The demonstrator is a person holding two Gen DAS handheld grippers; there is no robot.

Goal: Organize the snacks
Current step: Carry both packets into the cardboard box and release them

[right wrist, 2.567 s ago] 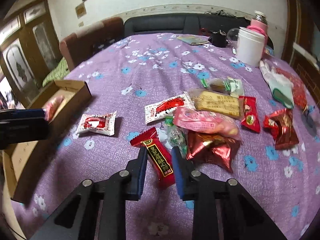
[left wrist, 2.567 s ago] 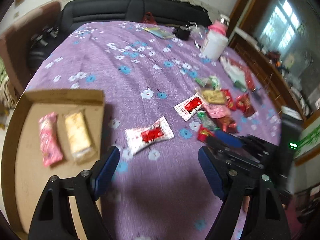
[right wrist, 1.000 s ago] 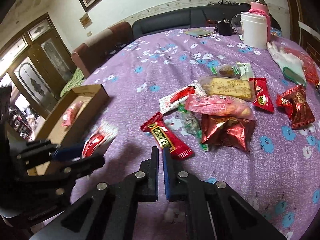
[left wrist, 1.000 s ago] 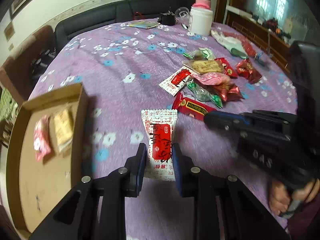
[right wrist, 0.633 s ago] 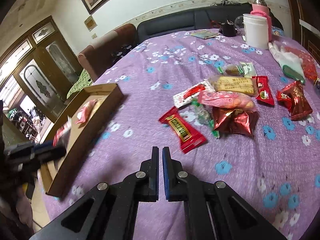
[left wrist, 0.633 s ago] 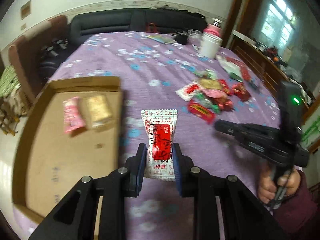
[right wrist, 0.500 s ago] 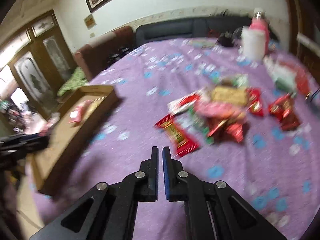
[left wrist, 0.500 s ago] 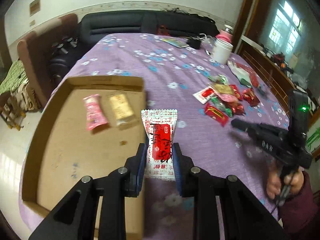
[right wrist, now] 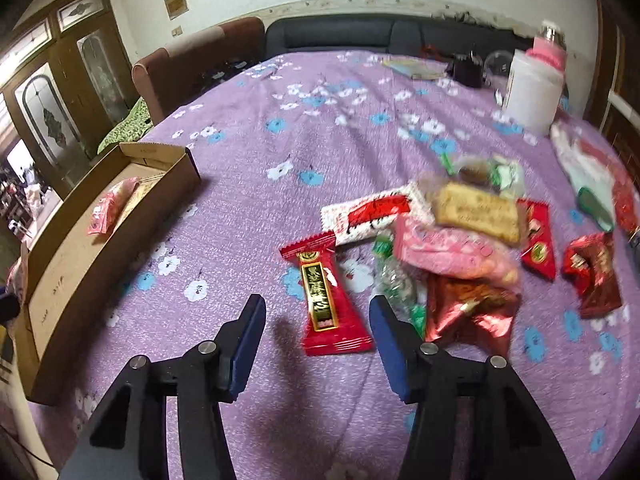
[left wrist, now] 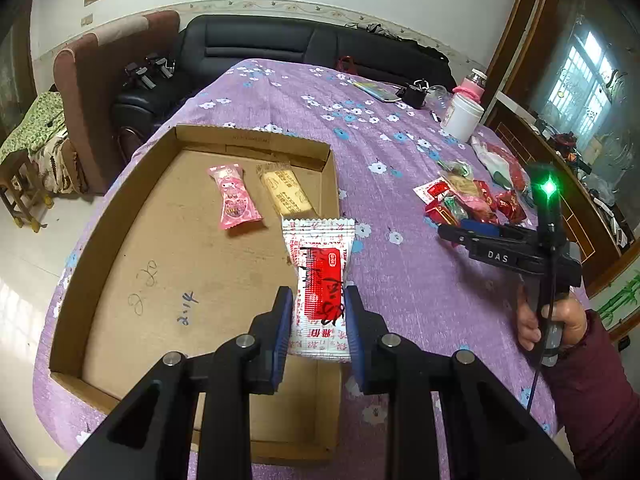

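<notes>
My left gripper (left wrist: 318, 314) is shut on a white and red snack packet (left wrist: 320, 276) and holds it above the right edge of the shallow cardboard box (left wrist: 120, 200). A pink packet (left wrist: 234, 200) and a yellow biscuit packet (left wrist: 286, 194) lie in the box. My right gripper (right wrist: 318, 320) is open, its jaws wide apart just above a red and gold packet (right wrist: 322, 292) on the purple cloth. It also shows in the left wrist view (left wrist: 480, 236). A pile of snacks (right wrist: 460, 236) lies just right of it.
A white jar (right wrist: 532, 92) with a pink lid, a phone and small items stand at the table's far end. A glove (right wrist: 592, 184) lies at the far right. The box (right wrist: 52, 248) sits at the table's left edge. A sofa and armchair stand behind.
My left gripper carried the white and red packet left, over the box's right edge. My right gripper opened and dropped towards the red and gold packet.
</notes>
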